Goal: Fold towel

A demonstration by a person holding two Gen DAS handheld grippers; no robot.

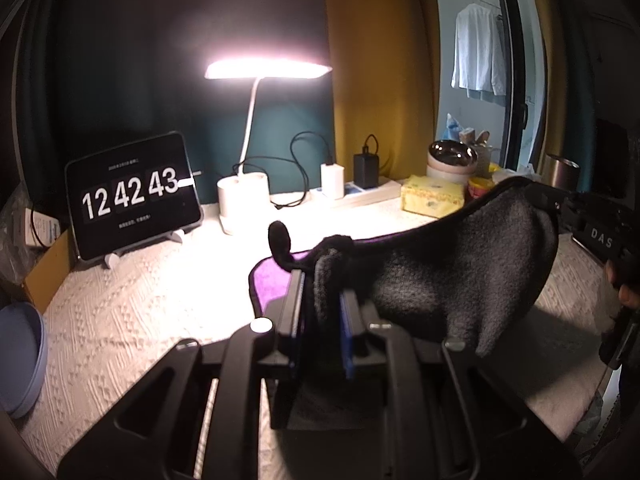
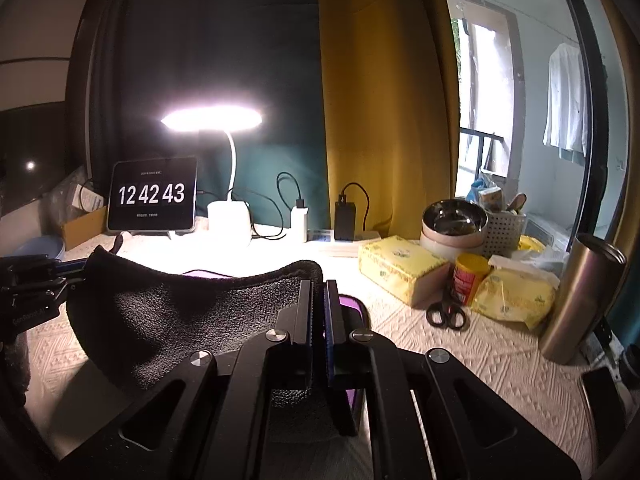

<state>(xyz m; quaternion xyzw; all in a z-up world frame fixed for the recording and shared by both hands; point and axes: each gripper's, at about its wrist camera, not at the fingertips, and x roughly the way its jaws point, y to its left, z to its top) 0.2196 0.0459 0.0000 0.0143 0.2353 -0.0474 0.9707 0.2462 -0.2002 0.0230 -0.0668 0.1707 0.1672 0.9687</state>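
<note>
The towel [image 1: 440, 272] is dark grey fleece on one side and purple on the other, with a black edge. It hangs lifted between both grippers above the cream tablecloth. My left gripper [image 1: 322, 276] is shut on one corner of it. My right gripper [image 2: 319, 284] is shut on the other corner of the towel [image 2: 192, 312]; it also shows at the right of the left wrist view [image 1: 552, 200]. The purple side lies on the table under the lifted part [image 1: 272, 280]. The left gripper appears at the left of the right wrist view [image 2: 76, 272].
A lit desk lamp [image 1: 244, 196], a tablet clock [image 1: 132, 196] and a power strip [image 1: 360, 192] stand at the back. Yellow tissue packs [image 2: 400, 268], scissors [image 2: 446, 314], a red jar [image 2: 468, 280], a steel bowl [image 2: 454, 220] and a metal tumbler [image 2: 576, 300] crowd the right. A blue bowl [image 1: 20, 356] sits far left.
</note>
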